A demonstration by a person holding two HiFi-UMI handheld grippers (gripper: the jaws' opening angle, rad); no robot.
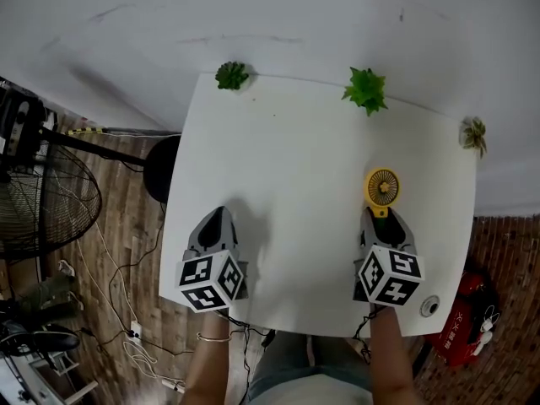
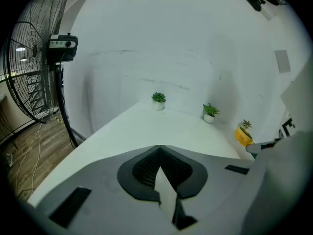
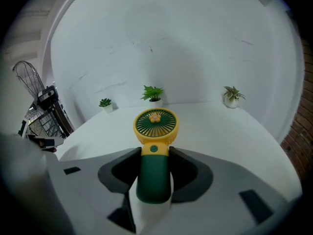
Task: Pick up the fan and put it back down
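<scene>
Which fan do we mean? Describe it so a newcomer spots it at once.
On the white table, look at the near right part, where the right gripper is closed on a green handle. That is the small handheld fan: yellow head, round green grille. The potted plants at the far edge have no grille, and the black floor fan stands off the table.

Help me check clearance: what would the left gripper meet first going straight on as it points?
Only bare table, then likely the small green potted plant at the far edge; exact alignment is unclear.
</scene>
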